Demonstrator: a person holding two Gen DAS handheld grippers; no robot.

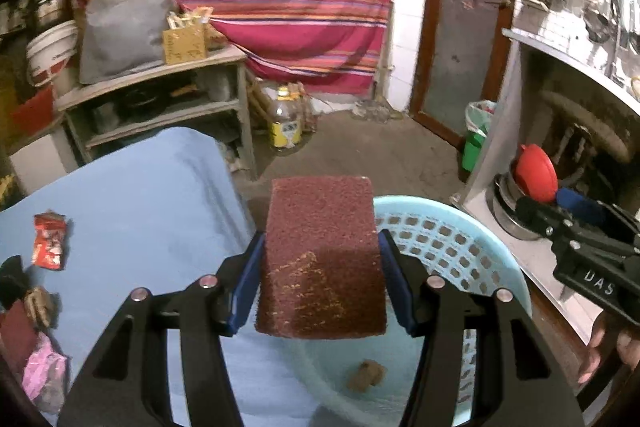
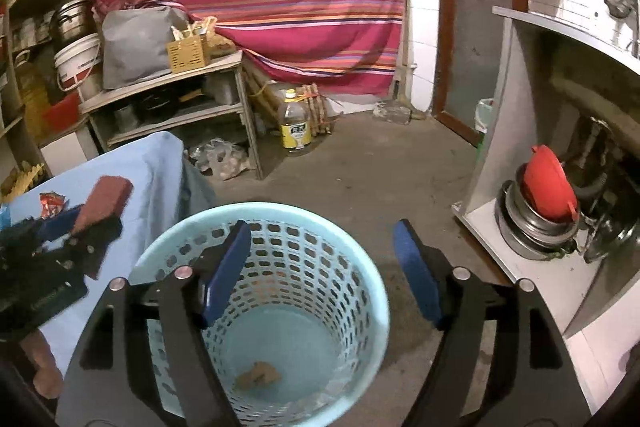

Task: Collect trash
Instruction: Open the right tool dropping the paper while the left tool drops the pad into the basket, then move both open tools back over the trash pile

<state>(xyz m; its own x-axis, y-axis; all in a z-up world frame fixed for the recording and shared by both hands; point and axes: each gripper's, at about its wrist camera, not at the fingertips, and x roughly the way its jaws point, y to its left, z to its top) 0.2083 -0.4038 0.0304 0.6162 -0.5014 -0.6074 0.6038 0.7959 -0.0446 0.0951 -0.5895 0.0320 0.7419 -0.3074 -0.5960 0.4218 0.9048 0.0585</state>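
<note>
Scouring pad (image 1: 320, 259), light and springy, pinched mid-sides by my left gripper (image 1: 320, 283) beside basket (image 1: 448, 227); right gripper (image 2: 320, 267) spread, empty.

A scouring pad (image 1: 320, 251) sits between the left jaws, the table (image 1: 140, 195) to their left, carrying a wrapper (image 1: 49, 239). The basket (image 2: 360, 239) stands below the right jaws, a scrap (image 2: 258, 375) in its bottom. A bottle (image 2: 295, 127) stands on the floor (image 2: 360, 167) beyond.
</note>
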